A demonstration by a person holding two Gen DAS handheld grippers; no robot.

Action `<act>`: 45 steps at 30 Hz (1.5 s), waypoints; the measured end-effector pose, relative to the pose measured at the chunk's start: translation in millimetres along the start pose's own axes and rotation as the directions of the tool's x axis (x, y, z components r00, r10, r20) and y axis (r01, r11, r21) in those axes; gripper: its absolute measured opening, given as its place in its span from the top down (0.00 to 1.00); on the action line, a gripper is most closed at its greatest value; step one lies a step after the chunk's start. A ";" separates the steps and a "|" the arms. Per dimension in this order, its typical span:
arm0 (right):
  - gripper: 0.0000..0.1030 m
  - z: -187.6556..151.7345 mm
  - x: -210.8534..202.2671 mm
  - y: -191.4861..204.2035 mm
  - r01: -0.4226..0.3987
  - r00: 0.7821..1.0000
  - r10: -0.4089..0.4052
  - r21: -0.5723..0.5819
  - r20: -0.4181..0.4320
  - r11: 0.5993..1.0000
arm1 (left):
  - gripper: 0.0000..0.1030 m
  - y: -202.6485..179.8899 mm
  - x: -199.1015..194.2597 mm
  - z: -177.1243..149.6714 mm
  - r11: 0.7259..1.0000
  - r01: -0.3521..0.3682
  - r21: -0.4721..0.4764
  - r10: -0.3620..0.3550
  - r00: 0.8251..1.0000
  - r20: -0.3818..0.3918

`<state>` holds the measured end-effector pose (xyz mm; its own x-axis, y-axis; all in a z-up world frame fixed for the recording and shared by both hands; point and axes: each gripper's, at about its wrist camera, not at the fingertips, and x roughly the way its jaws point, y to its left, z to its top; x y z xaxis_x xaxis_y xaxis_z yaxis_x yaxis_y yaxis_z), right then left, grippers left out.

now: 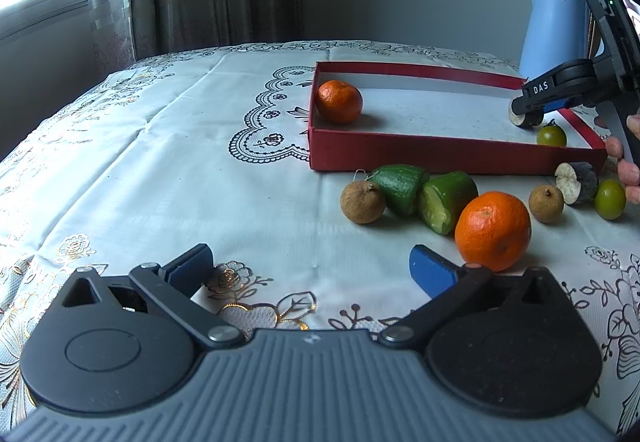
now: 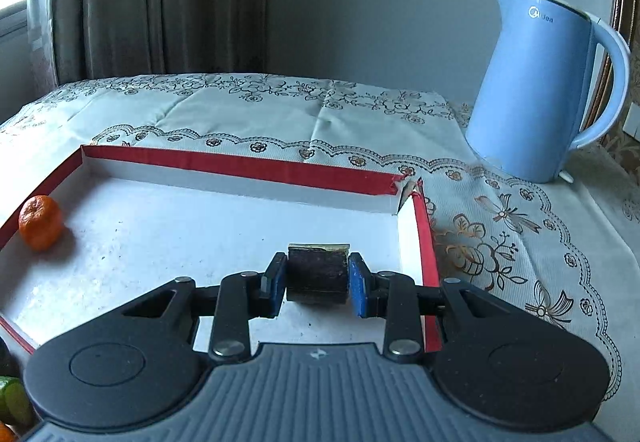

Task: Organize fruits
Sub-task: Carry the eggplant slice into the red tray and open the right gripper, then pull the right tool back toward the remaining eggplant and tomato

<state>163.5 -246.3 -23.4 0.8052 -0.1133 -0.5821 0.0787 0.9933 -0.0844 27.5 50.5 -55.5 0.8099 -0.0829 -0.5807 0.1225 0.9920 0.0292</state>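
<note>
I am holding the dark sugarcane chunk (image 2: 317,274) by its sides in my right tongs (image 2: 317,279) over the red box (image 2: 248,164). It looks stiff and light. My left tongs (image 1: 311,269) are hanging apart.

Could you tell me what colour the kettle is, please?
Light blue; the kettle shows best in the right wrist view.

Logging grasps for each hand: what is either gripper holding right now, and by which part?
The right gripper clamps a dark sugarcane piece by its dark curved sides, cut ends free, over the red box. The left gripper is open, holding nothing.
</note>
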 end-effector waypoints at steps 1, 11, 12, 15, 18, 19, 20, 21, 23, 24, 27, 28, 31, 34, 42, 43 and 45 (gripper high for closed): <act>0.69 0.2 -1.6 -1.4 -0.007 1.000 0.007 0.008 0.000 1.000 | 0.00 0.0 0.0 0.0 1.000 0.000 0.000 0.000 1.000 0.000; 0.49 -7.8 -36.7 -16.3 -0.048 0.997 0.043 0.075 0.063 0.996 | 0.00 0.0 -0.3 -0.3 1.000 0.000 0.000 0.000 1.000 0.000; 0.49 -9.5 -40.4 -16.0 -0.046 0.997 0.041 0.070 0.069 0.997 | 0.00 0.0 -0.2 -0.1 1.000 0.000 -0.001 0.000 1.000 0.000; 0.49 -18.8 -54.2 -17.5 -0.039 0.995 0.031 0.078 0.095 0.996 | 0.00 0.0 0.0 0.1 1.000 0.000 0.000 0.000 1.000 0.000; 0.45 -29.1 -66.9 -23.9 -0.034 0.993 0.022 0.108 0.113 0.994 | 0.00 -0.1 0.0 0.1 1.000 0.000 0.000 0.000 1.000 0.000; 0.43 -33.9 -72.2 -26.5 -0.025 0.992 0.011 0.115 0.122 0.993 | 0.00 0.0 0.0 0.1 1.000 0.000 0.000 0.000 1.000 0.000; 0.39 -39.2 -77.3 -28.8 -0.013 0.991 -0.003 0.120 0.130 0.993 | 0.00 0.0 -0.1 0.0 1.000 0.000 0.000 0.000 1.000 0.000; 0.38 -45.4 -82.6 -31.9 0.001 0.990 -0.020 0.131 0.138 0.991 | 0.00 -0.1 0.0 0.1 1.000 0.000 0.000 0.000 1.000 0.000; 0.36 -57.1 -90.2 -37.2 0.019 0.989 -0.042 0.152 0.144 0.988 | 0.00 -0.1 -0.1 0.0 1.000 -0.001 0.000 0.001 1.000 0.000; 0.36 -63.3 -93.9 -39.6 0.024 0.988 -0.047 0.161 0.146 0.987 | 0.00 0.0 0.0 0.1 1.000 0.000 0.000 0.000 1.000 0.000; 0.36 -80.5 -104.5 -46.6 0.046 0.987 -0.074 0.192 0.142 0.980 | 0.00 -0.1 0.1 0.1 1.000 0.000 0.000 0.000 1.000 0.000; 0.36 -85.8 -108.0 -48.3 0.052 0.986 -0.083 0.205 0.143 0.977 | 0.00 0.0 0.1 0.1 1.000 0.000 0.000 0.000 1.000 0.000; 0.30 -101.1 -117.2 -46.9 0.085 0.981 -0.118 0.205 0.154 0.975 | 0.00 -0.1 0.2 0.2 1.000 -0.001 0.000 0.001 1.000 0.000; 0.21 -114.2 -123.2 -44.8 0.125 0.974 -0.157 0.195 0.161 0.973 | 0.00 -0.2 0.3 0.3 1.000 0.000 0.000 0.000 1.000 0.000; 0.17 -119.9 -120.5 -48.4 0.140 0.982 -0.160 0.182 0.097 0.973 | 0.00 0.2 -1.8 0.0 1.000 -0.013 -0.006 0.013 1.000 0.000; 0.17 -120.6 -120.6 -50.5 0.146 0.982 -0.166 0.195 0.092 0.970 | 0.00 0.1 -2.4 0.1 1.000 -0.018 -0.007 0.018 1.000 0.000; 0.16 -122.0 -118.0 -53.8 0.143 0.985 -0.160 0.206 0.068 0.968 | 0.00 -0.3 -3.2 0.4 1.000 -0.029 -0.007 0.029 1.000 0.002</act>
<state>-7.4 -289.0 -48.8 0.8203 -0.2688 -0.5047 0.3124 0.9500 0.0018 25.2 50.3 -53.3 0.8143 -0.0544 -0.5779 0.0949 0.9947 0.0401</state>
